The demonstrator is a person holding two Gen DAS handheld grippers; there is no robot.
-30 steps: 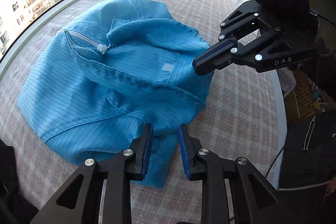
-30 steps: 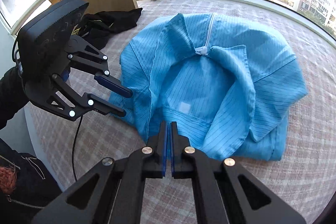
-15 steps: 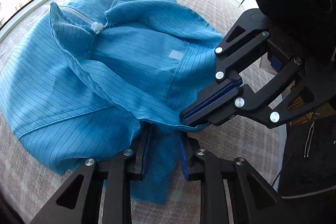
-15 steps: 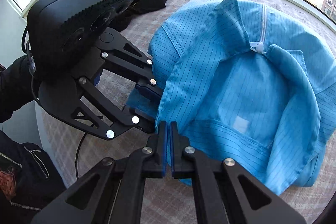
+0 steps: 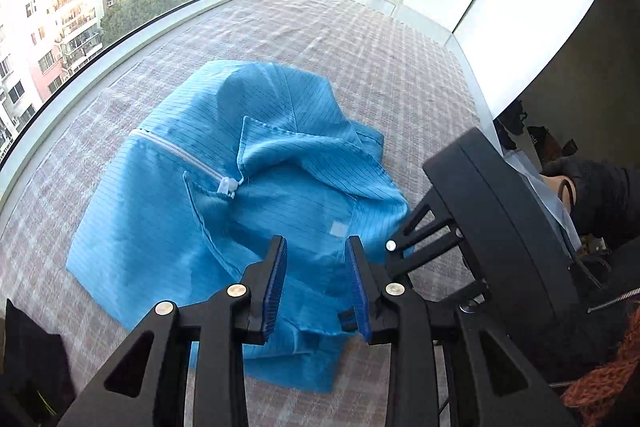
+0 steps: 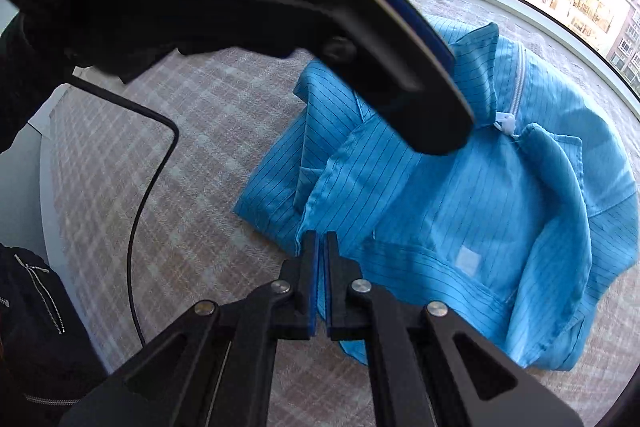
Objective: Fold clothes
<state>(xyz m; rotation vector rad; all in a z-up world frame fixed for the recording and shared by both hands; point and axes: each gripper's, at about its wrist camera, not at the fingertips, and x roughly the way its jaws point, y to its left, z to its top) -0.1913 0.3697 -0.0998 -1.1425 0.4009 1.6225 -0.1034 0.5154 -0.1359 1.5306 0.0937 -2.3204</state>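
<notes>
Spread ahead of both tongs and beneath them: a plaid tabletop, running out to a window sill.

Lying rumpled on that tabletop, straight ahead of the left tongs and ahead-right of the right tongs: a blue pinstriped jacket, collar turned open, near hem reaching under the fingertips.

Left tongs: parted wide, blue pads on either side of a gap, nothing between them, hovering over the near edge of the jacket.

Right tongs: nearly shut, only a thin slit between the pads; tips at a folded edge of the jacket, but whether cloth is pinched in that slit cannot be told.

Beyond the left tongs, mid-jacket: a white zipper, ending at a white pull.

Closer to the left tongs' right finger, on the lining: a small pale label.
</notes>
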